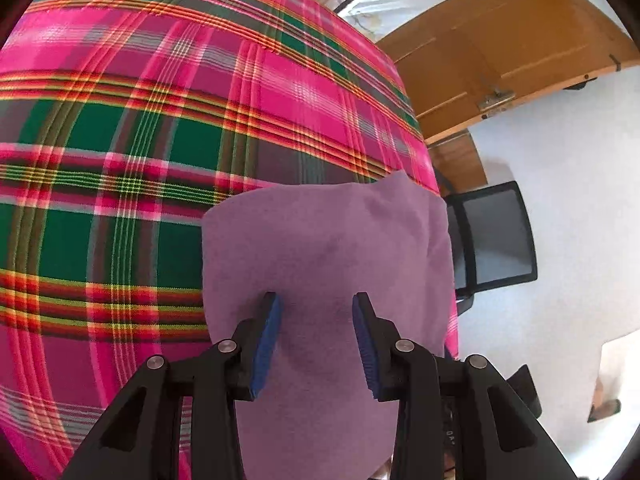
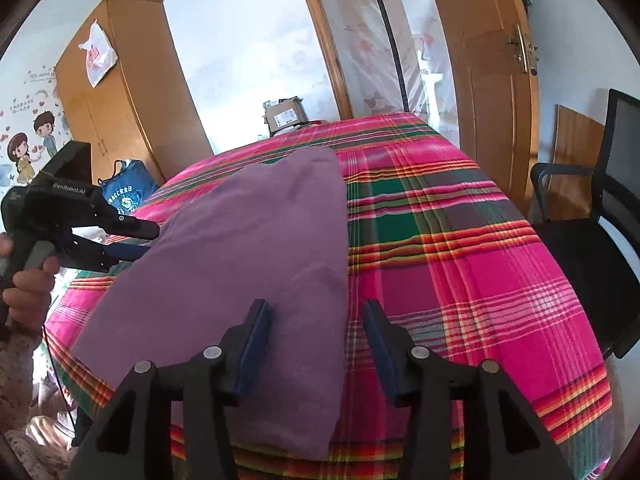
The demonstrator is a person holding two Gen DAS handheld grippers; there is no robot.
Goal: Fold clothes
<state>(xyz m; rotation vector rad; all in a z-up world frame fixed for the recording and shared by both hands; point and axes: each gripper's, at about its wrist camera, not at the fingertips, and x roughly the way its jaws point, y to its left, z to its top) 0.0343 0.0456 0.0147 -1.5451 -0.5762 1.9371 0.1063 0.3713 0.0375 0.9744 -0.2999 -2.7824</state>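
left gripper (image 2: 146, 242): at the far left in the right wrist view, a hand (image 2: 28, 292) on its handle, tips at the garment's left edge. in its own view the blue pads (image 1: 267, 344) stand about half apart with cloth showing between them; we see no pinch, so we read it as not gripping.
purple garment (image 2: 248, 248): lying on the plaid cloth (image 2: 460, 264) over the table, already doubled into a longish slab, near end reaching the table's front edge.
handling: we judge it light, soft, limp and a bit fuzzy; not slippery, not fragile. it will sag and drag if lifted by one point.
where to grab: we'd take edges or corners, both layers together, one per gripper.
right gripper (image 2: 316, 344): jaws wide, garment's right edge below the gap, pads clear of it, holding nothing.
chair (image 2: 592, 248): far right, beside the table, apart from the work.
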